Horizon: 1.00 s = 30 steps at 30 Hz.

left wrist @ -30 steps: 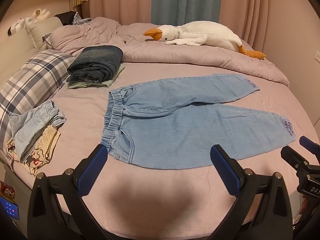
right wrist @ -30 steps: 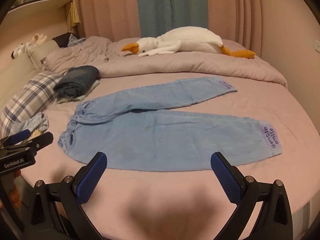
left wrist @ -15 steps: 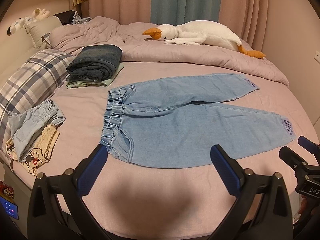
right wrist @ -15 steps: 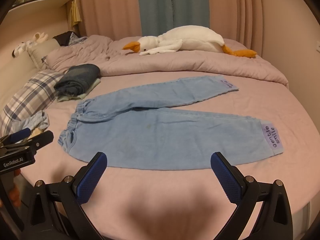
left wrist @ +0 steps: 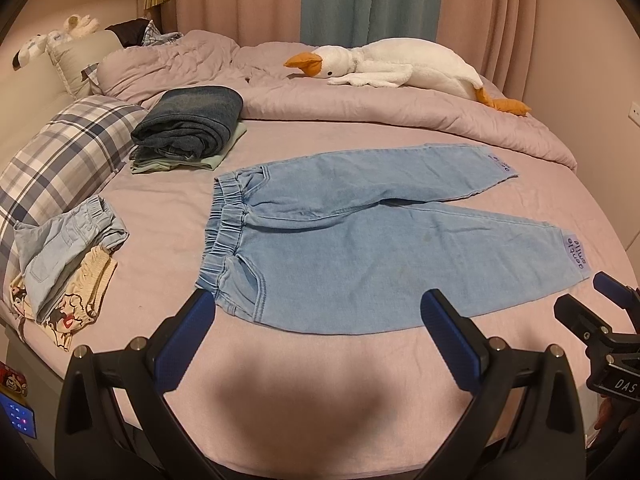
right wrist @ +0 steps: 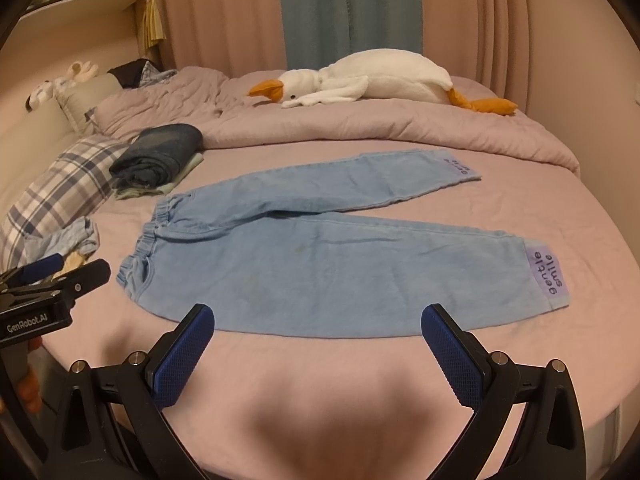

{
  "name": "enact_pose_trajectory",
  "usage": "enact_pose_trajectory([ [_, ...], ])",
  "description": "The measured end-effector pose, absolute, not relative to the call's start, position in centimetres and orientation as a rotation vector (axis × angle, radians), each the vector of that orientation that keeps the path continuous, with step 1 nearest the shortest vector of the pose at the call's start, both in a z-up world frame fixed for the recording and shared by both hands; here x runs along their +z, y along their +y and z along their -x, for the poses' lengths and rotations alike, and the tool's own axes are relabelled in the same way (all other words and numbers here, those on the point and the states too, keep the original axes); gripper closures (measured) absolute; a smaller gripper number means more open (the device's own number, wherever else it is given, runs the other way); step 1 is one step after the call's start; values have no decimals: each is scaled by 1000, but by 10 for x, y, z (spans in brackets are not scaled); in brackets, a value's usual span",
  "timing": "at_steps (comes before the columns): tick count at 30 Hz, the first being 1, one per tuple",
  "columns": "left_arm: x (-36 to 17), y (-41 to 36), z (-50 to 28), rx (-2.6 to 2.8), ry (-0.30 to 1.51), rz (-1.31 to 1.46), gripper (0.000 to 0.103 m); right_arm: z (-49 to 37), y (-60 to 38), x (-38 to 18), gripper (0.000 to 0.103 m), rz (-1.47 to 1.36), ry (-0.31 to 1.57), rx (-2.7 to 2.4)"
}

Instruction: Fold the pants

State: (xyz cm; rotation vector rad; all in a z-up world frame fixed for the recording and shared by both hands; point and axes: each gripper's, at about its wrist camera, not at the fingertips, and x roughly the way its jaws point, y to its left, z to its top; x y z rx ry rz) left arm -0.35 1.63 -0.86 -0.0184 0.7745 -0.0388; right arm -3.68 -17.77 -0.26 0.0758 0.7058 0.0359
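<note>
Hardly anything has shifted since a second ago: both grippers have eased only slightly over the near edge of the bed, and the pants lie just as they did.

From the left wrist view, the left gripper [left wrist: 318, 318] hangs above the pink sheet [left wrist: 168, 208] with its blue fingers spread wide, holding nothing. Just beyond them the light blue pants [left wrist: 360, 248] lie flat, waistband to the left, both legs running right and splayed a little apart. This view alone takes in the small heap of folded clothes [left wrist: 68, 260] near the left edge, beside the plaid pillow [left wrist: 60, 156], and a lit blue panel [left wrist: 18, 420] low in the corner. The right gripper [left wrist: 592, 304] pokes in at the far right, near the nearer leg's cuff.

From the right wrist view, the right gripper [right wrist: 318, 320] likewise has its fingers wide apart and grips nothing, just short of the pants [right wrist: 320, 264]. Here the cuff label [right wrist: 548, 276] reads "gentle smile" clearly. The left gripper [right wrist: 60, 276] shows at the left edge, near the waistband. A folded dark jeans stack [right wrist: 160, 152] and the plush goose [right wrist: 360, 80] on the duvet appear in both views
</note>
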Motion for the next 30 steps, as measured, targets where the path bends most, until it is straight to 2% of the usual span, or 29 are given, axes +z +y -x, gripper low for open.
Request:
enact_pose_trajectory([
  [30,-9,11,1,-58,777,12,0,37,-178,-2,0,-74,708,33],
])
